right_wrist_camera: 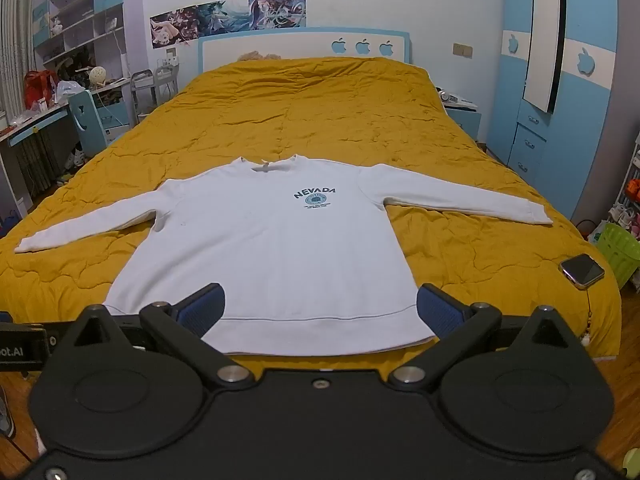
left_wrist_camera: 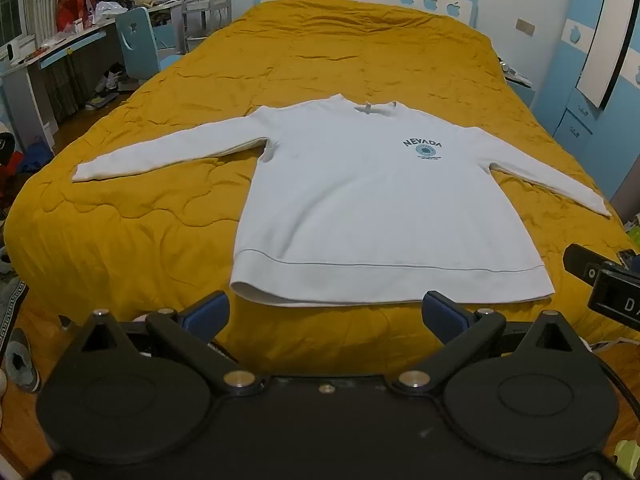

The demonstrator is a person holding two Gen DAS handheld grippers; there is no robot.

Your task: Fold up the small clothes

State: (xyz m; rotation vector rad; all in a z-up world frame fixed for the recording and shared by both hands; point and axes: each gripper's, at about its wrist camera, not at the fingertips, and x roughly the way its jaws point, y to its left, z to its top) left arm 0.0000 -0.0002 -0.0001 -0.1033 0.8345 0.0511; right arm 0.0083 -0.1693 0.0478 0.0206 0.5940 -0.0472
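1. Two grippers sit at the bottom of their frames, both with blue pads spread wide and nothing between them: the left gripper [left_wrist_camera: 326, 312] hangs just short of the hem, the right gripper [right_wrist_camera: 320, 306] frames the hem's lower right part

2. Just past them lies the white sweatshirt [left_wrist_camera: 376, 200], front up on the yellow quilt [left_wrist_camera: 120, 232], filling the middle of both views; it looks flat, with no fold yet made, I'd say

3. Its ribbed hem band [right_wrist_camera: 320, 330] is the thickest edge, so I judge it the surest place to pinch; the body cloth seems soft, light and limp, likely to sag and drag across the quilt if lifted at one corner only

4. Both sleeves are spread out: one cuff [left_wrist_camera: 86, 172] at middle left, the other cuff [right_wrist_camera: 538, 214] at middle right; each looks an easy grip for folding a sleeve inward

5. Near the quilt's right edge rests a phone [right_wrist_camera: 582, 271], well apart from the cloth

6. Farthest off, the collar [right_wrist_camera: 268, 163] points to the headboard [right_wrist_camera: 304, 44]
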